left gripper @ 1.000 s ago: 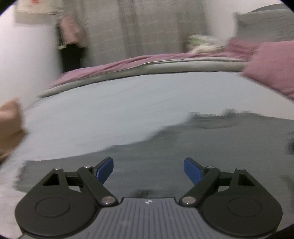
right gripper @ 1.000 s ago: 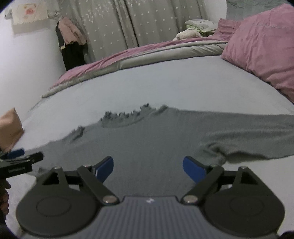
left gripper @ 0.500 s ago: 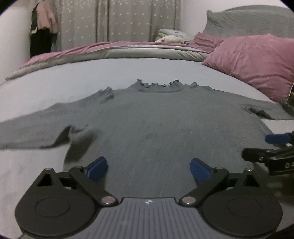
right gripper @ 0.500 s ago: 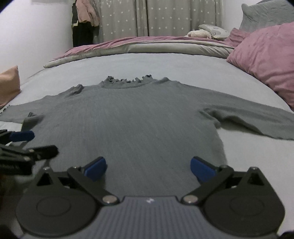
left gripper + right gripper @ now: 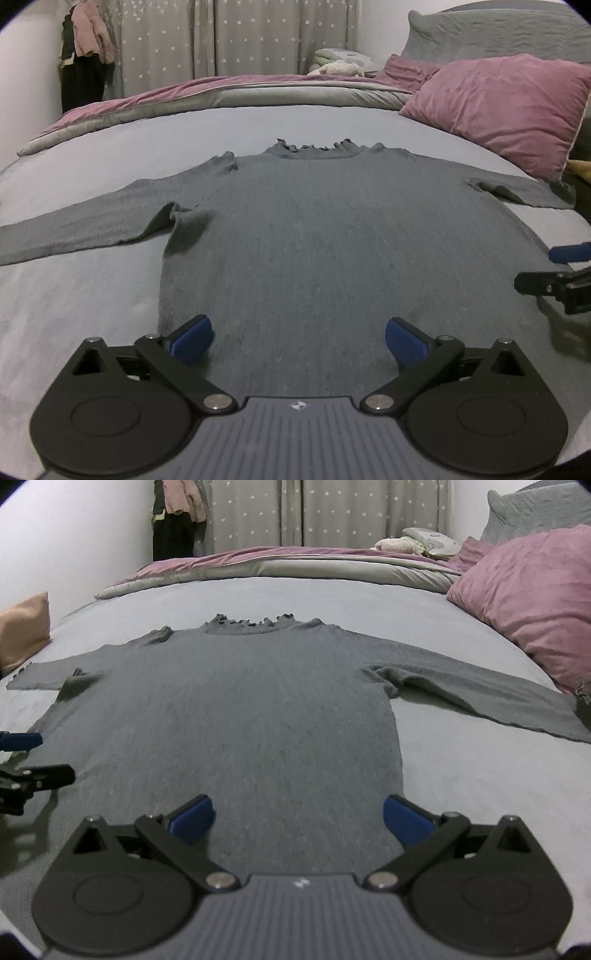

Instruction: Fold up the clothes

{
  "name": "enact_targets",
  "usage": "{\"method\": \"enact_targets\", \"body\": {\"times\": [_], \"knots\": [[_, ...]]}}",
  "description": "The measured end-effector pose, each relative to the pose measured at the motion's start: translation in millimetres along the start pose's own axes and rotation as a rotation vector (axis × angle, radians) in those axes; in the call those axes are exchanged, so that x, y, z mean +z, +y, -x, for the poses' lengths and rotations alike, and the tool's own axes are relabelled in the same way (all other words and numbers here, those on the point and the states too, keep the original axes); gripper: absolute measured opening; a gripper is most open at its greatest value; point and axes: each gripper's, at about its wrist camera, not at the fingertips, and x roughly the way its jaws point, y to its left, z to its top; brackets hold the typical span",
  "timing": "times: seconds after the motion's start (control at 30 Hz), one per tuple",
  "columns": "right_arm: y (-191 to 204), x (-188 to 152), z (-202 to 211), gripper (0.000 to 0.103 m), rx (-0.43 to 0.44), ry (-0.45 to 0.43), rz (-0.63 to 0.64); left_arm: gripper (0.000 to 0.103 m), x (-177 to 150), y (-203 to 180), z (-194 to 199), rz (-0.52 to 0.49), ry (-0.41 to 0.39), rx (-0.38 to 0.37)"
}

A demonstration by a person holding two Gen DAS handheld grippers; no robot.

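Grey sweater (image 5: pixel 303 236) flat on bed (image 5: pixel 92 291), sleeves out. Left gripper (image 5: pixel 299 338) and right gripper (image 5: pixel 297 814) over hem, fingers spread, holding nothing.

Left tongs (image 5: pixel 299 338) and right tongs (image 5: pixel 297 814) both gape wide, side by side, seemingly level, gripping nothing.
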Motion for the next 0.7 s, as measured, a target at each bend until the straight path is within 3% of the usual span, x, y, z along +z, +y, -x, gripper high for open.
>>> {"method": "enact_targets", "body": {"times": [0.07,0.23,0.33,0.4,0.5,0.7], "knots": [[3.2,-0.9,3.7,0.103,0.001,0.003,0.013,0.102,-1.7,1.1,3.3,-0.006,0.002,-0.003],[31.3,-8.7,18.4,0.103,0.112,-0.009,0.109,0.102,-5.4,1.8,8.9,-0.028,0.006,-0.011],[59.3,-23.4,23.8,0.103,0.182,-0.002,0.262,0.102,-7.9,2.6,13.3,-0.043,0.016,-0.016],[69.4,-30.0,28.4,0.103,0.179,-0.027,0.334,0.103,-10.9,2.0,16.7,-0.072,0.031,-0.020],[64.2,-27.0,30.7,0.103,0.220,0.023,0.344,0.103,-14.2,3.6,23.1,-0.103,0.055,-0.030],[38.0,-21.8,33.6,0.103,0.297,0.168,0.331,0.103,-10.8,11.0,37.3,-0.141,0.189,-0.082]]}}
